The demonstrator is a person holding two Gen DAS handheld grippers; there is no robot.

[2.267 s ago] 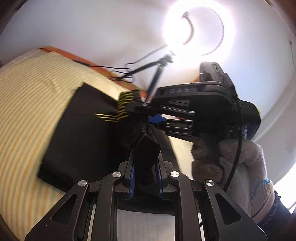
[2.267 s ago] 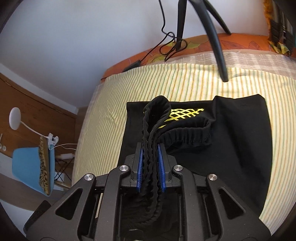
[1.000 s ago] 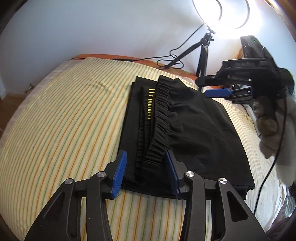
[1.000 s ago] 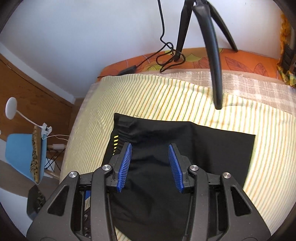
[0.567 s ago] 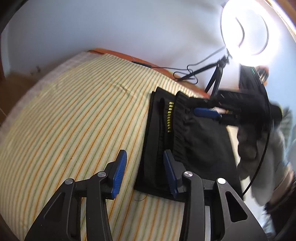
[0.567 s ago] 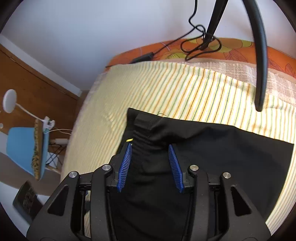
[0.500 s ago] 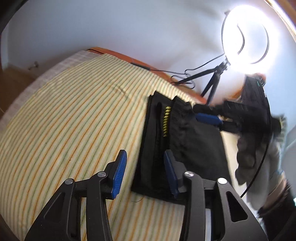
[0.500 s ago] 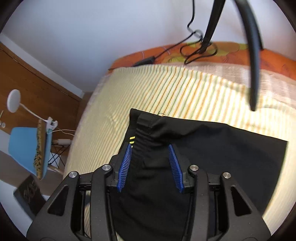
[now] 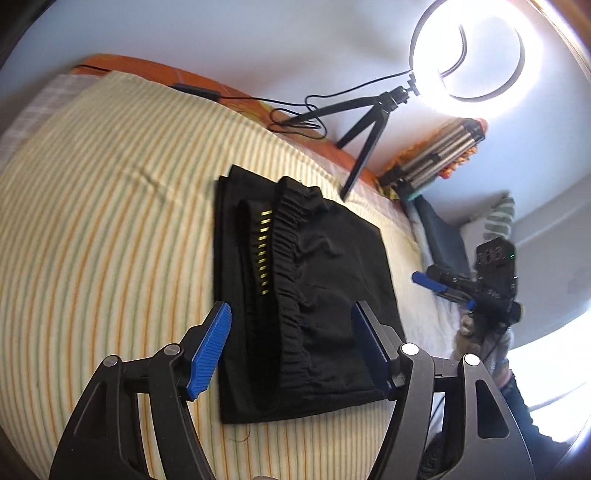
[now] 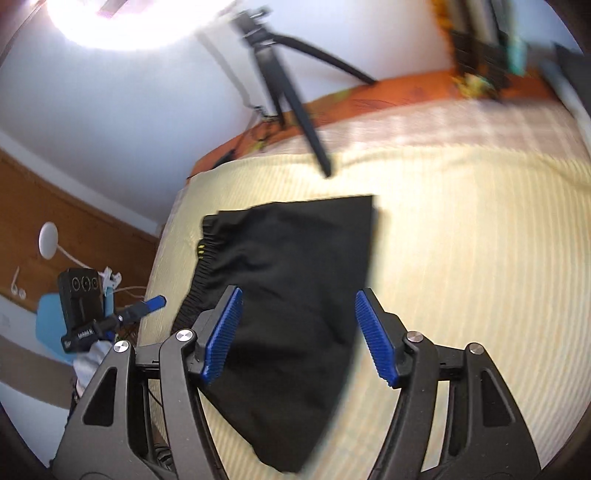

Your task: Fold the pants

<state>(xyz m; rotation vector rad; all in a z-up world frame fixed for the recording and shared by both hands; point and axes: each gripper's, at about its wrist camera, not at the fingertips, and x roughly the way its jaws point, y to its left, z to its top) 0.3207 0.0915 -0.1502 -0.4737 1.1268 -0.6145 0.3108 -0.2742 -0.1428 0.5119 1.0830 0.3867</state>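
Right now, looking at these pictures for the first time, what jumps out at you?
The folded black pants lie flat in the middle of a striped bedspread. A glaring ring light on a small tripod stands at the bed's far edge. The left gripper and right gripper both hang wide open above the pants.

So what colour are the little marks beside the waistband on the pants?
Yellow: a row of short dashes on the black pants, clearest in the left wrist view.

In your right wrist view, motion blur smears the pants (image 10: pixel 295 295) edges and the bed (image 10: pixel 461 240) stripes, your right claw (image 10: pixel 297 334) hides their near corner, and the ring light (image 10: pixel 122 22) is cropped.
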